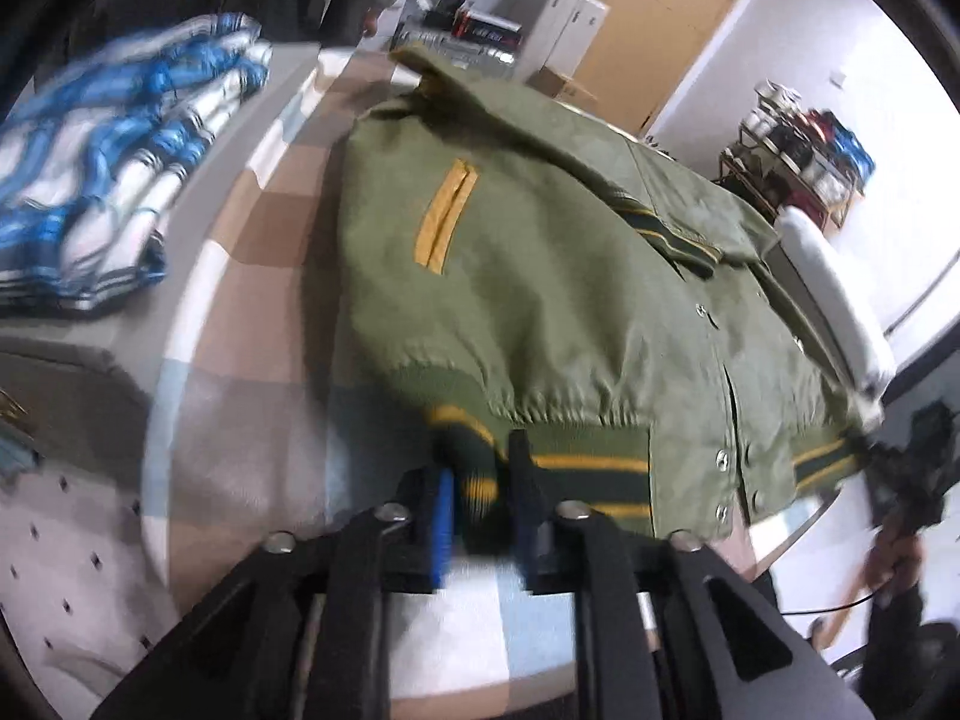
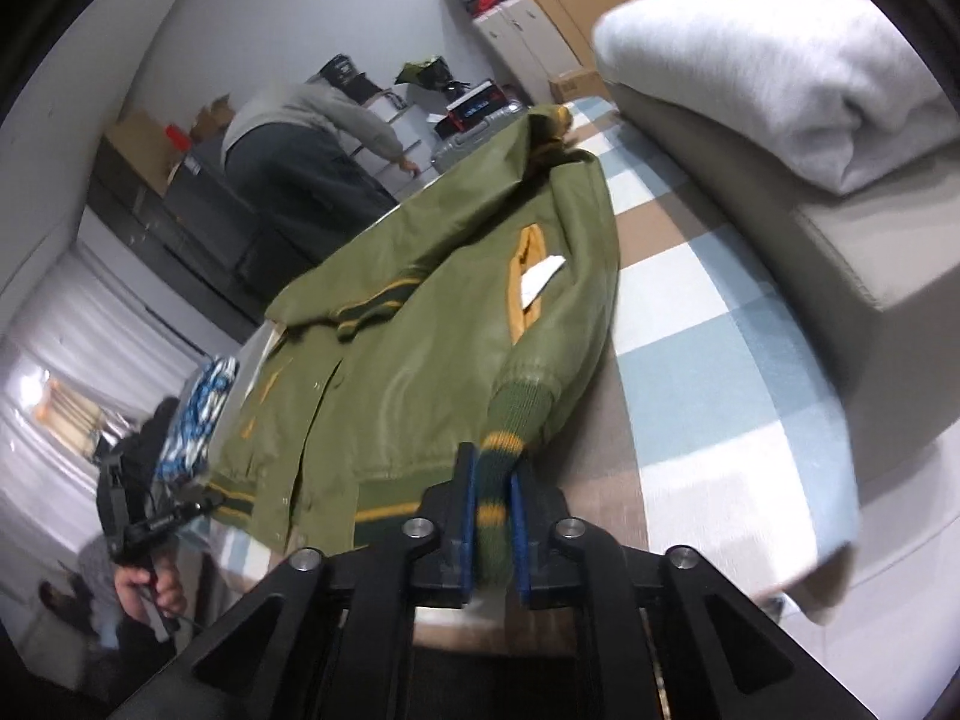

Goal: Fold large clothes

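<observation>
Slippage risk: left tool (image 1: pixel 480 480) and right tool (image 2: pixel 493 516) each clamp a striped cuff (image 2: pixel 501 480) of the jacket (image 1: pixel 540 276); thick knit could pull free under uneven lift.

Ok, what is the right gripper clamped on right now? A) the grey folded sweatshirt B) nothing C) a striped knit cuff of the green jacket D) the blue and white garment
C: in the right wrist view the right gripper has its blue-padded fingers pressed on the green-and-yellow striped knit cuff of the green jacket.
</observation>
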